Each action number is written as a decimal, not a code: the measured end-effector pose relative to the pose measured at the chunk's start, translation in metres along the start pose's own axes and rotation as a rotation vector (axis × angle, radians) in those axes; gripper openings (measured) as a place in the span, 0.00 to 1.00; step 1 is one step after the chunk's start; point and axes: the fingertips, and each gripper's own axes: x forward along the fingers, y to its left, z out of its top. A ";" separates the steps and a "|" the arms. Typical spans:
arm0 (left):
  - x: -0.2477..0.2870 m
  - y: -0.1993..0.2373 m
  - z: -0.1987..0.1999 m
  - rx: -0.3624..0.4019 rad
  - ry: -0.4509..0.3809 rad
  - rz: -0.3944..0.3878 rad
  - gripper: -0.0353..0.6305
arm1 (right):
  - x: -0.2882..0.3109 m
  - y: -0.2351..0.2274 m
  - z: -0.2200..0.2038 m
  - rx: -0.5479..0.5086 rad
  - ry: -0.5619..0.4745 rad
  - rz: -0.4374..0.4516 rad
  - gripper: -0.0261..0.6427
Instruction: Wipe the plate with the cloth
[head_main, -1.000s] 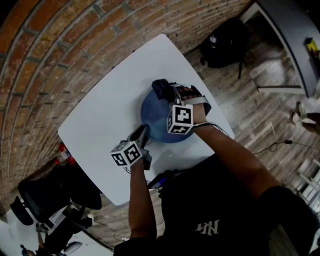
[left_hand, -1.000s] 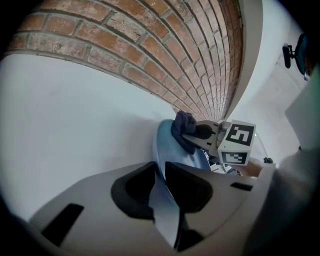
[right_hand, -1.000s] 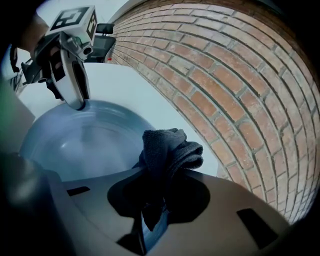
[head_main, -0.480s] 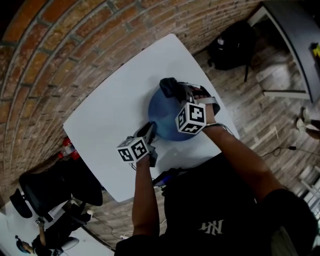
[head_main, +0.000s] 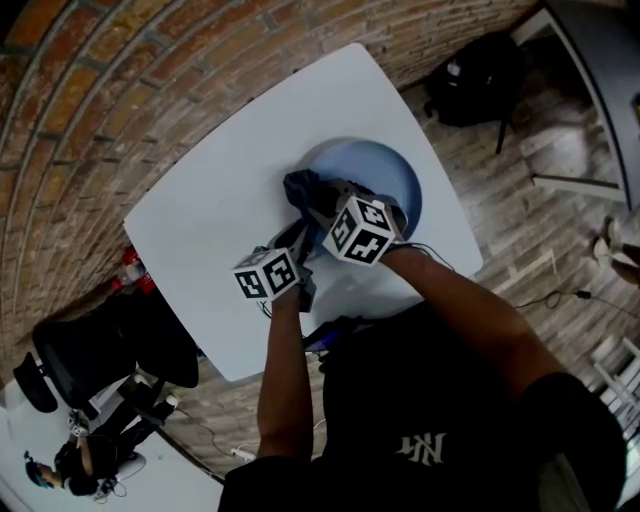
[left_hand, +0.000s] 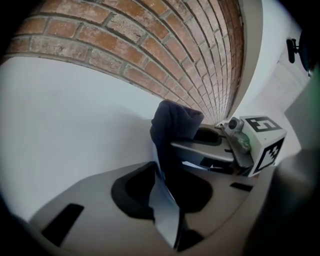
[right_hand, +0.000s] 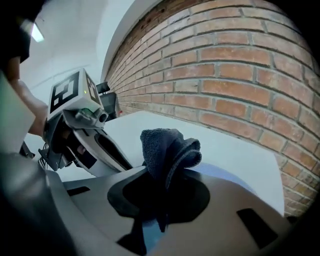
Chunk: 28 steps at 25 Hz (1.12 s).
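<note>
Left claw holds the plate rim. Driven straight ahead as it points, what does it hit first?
Most likely the dark cloth pinched in the right claw, which sits directly ahead of the left claw; the gap is hard to judge.

My left gripper (left_hand: 167, 210) and right gripper (right_hand: 157, 215) are grey moulded shells. Each has a black hollow round the jaws and a dark slot on either side. Each bears a white cube with black square markers, left (head_main: 268, 275) and right (head_main: 360, 228). I wear a black T-shirt (head_main: 440, 380) with a small white emblem (head_main: 415, 450).
</note>
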 end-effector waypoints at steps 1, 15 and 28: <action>-0.001 0.001 0.001 0.005 0.000 0.009 0.15 | 0.002 0.000 -0.002 -0.003 0.009 -0.005 0.16; -0.002 0.002 -0.002 0.013 -0.006 0.011 0.15 | -0.009 -0.028 -0.034 -0.208 0.154 -0.161 0.16; -0.003 0.002 -0.001 0.030 -0.016 0.018 0.15 | -0.053 -0.092 -0.073 -0.268 0.291 -0.366 0.16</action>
